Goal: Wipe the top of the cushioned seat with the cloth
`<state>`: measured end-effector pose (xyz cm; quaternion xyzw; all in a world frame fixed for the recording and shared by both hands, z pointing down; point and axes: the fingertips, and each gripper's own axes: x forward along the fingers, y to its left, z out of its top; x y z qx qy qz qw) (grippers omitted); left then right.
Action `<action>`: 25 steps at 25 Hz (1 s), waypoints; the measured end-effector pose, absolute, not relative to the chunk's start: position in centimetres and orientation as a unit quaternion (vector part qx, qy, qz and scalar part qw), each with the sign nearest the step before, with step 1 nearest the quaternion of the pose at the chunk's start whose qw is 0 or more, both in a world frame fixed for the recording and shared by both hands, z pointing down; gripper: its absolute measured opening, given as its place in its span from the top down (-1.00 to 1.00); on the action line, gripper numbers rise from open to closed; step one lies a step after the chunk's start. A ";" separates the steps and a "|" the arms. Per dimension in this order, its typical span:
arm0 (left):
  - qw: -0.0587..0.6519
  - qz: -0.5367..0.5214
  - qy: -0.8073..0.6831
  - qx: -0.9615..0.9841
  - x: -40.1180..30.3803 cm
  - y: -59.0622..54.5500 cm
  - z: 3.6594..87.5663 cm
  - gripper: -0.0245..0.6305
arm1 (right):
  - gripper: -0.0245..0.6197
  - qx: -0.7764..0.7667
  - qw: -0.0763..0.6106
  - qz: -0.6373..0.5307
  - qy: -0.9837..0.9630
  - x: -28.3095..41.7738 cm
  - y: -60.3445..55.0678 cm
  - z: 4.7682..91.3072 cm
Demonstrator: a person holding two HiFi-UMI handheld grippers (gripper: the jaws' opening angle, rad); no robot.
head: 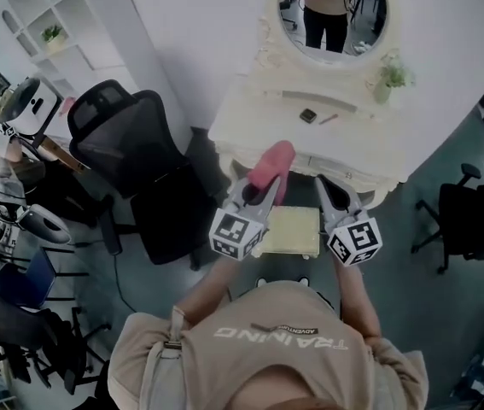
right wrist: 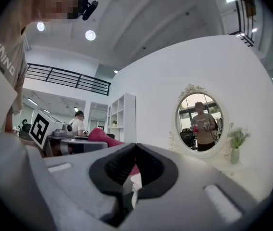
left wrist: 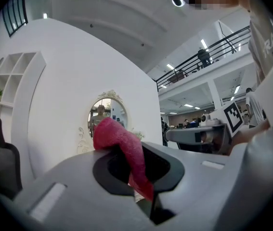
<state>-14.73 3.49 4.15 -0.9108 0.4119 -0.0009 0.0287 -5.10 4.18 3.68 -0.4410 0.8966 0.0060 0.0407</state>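
Only the head view showed the cushioned seat (head: 293, 231) by the white desk (head: 259, 109), while the gripper views showed the left claw (left wrist: 138, 174) clamped on the pink cloth (left wrist: 119, 138) and the right claw (right wrist: 134, 148) closed on nothing.

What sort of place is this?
Probably an open office or lab with a staged bedroom corner: a white dressing table under an oval mirror, a black office chair beside it, and a railed mezzanine.
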 end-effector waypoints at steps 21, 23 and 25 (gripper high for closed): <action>0.038 0.020 0.465 -0.885 -12.9 4.0 4.3 0.83 | 0.91 -0.401 0.032 0.010 0.916 -2.7 3.1 5.2; 0.042 0.022 0.468 -0.883 -12.9 4.1 4.1 0.83 | 0.91 -0.396 0.033 0.017 0.917 -2.7 3.2 5.0; 0.040 0.022 0.468 -0.883 -12.7 4.3 4.1 0.83 | 0.91 -0.391 0.029 0.022 0.920 -2.8 3.4 4.9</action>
